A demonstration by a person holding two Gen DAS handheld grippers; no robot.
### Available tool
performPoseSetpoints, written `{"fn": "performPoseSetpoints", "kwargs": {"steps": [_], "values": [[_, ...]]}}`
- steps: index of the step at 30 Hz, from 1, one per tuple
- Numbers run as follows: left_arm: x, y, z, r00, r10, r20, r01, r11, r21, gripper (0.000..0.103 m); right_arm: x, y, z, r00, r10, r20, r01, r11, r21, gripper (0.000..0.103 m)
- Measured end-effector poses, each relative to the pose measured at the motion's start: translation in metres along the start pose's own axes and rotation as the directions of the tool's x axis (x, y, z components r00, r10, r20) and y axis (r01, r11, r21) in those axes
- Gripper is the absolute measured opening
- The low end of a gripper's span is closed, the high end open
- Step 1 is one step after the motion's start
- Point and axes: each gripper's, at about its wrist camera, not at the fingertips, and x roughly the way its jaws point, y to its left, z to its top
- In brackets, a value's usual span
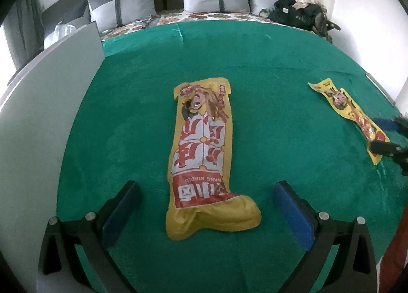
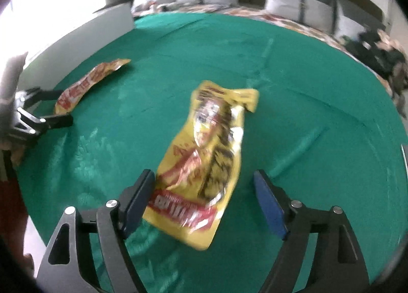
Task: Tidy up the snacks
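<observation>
While blurred, snack packet [image 2: 204,165] seemingly loose between wide-open right gripper [image 2: 204,198], left gripper [image 1: 204,203] agape

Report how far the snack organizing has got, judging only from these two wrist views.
Done: nothing looks sorted; both yellow snack packets lie loose and apart on the green cloth.
In hand: nothing gripped. The left gripper stands open around the first snack packet; the right gripper is open around the second snack packet, one pad near its edge.
Left: grasp both and place them together.
</observation>
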Motion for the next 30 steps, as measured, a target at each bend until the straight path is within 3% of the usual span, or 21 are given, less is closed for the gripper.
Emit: {"fn": "performPoseSetpoints", "kwargs": {"steps": [4, 19, 22, 25, 27, 30], "values": [[0.002, 0.003, 0.001, 1.000, 0.011, 0.001, -0.011, 1.000, -0.014, 0.103, -0.014, -0.012, -0.021, 0.997, -0.019, 0.072, 0.010, 0.992, 0.126, 0.084], [0.002, 0.007, 0.000, 1.000, 0.021, 0.008, -0.021, 1.000, -0.020, 0.103, -0.016, 0.004, -0.033, 0.991, -0.090, 0.095, 0.083, 0.994, 0.073, 0.089], [0.002, 0.008, 0.000, 1.000, 0.017, 0.005, -0.017, 1.000, -0.020, 0.103, -0.020, 0.006, -0.035, 0.994, -0.091, 0.063, 0.087, 0.994, 0.060, 0.089], [0.000, 0.007, 0.002, 1.000, -0.003, -0.031, 0.002, 1.000, -0.014, 0.103, -0.039, 0.008, -0.034, 0.992, -0.093, 0.090, 0.088, 0.994, 0.067, 0.089], [-0.001, 0.009, 0.008, 0.997, -0.053, -0.053, 0.051, 0.997, -0.050, 0.103, -0.051, 0.005, -0.026, 0.989, -0.083, 0.124, 0.071, 0.993, 0.092, 0.089], [-0.001, 0.013, 0.025, 0.996, -0.071, -0.057, 0.063, 0.990, -0.130, 0.103, -0.045, 0.001, -0.001, 0.994, -0.065, 0.086, 0.056, 0.993, 0.109, 0.089]]}}
